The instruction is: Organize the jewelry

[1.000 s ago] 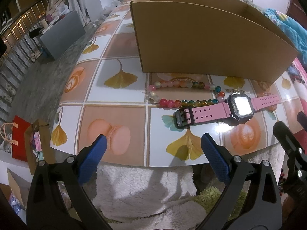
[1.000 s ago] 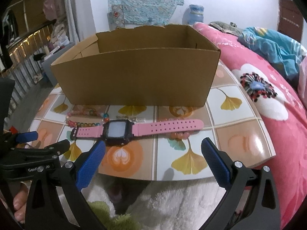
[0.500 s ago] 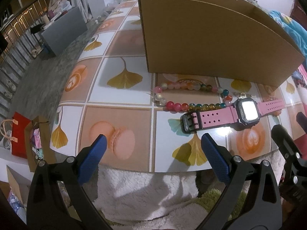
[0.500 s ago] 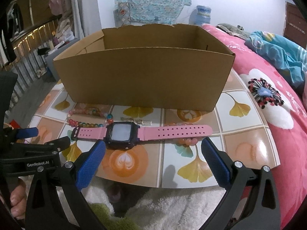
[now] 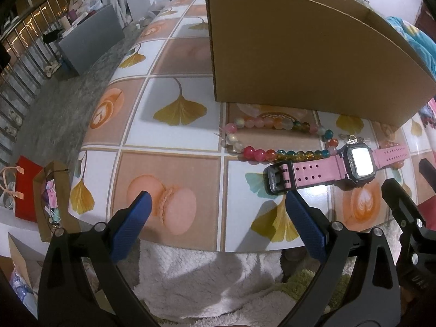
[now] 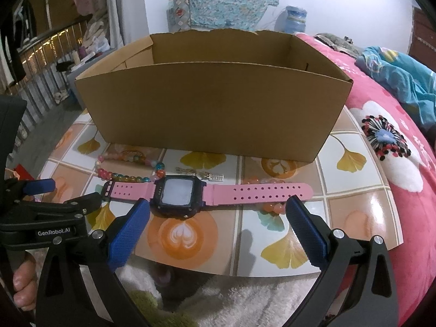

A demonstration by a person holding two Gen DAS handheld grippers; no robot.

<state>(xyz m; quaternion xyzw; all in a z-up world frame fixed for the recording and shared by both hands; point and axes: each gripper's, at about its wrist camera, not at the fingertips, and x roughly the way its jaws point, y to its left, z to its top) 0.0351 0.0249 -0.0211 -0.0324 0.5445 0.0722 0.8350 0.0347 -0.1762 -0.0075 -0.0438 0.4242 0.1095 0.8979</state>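
Pink-strapped digital watch [image 6: 188, 194] lies flat on the tiled counter [image 6: 351, 215], strap running left-right, before the cardboard box [image 6: 207, 109].
My right gripper [image 6: 215, 227] is nearer, spread wide, empty, watch dead ahead; left gripper [image 5: 215, 227] also wide, watch off to its right.

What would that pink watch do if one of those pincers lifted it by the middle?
The pink watch lies flat with both straps spread out, so the straps would probably droop either side of the case. It looks light for its size. Its strap lies over a bead bracelet and beside the colourful bead bracelet, so lifting it might nudge those beads, which could roll.
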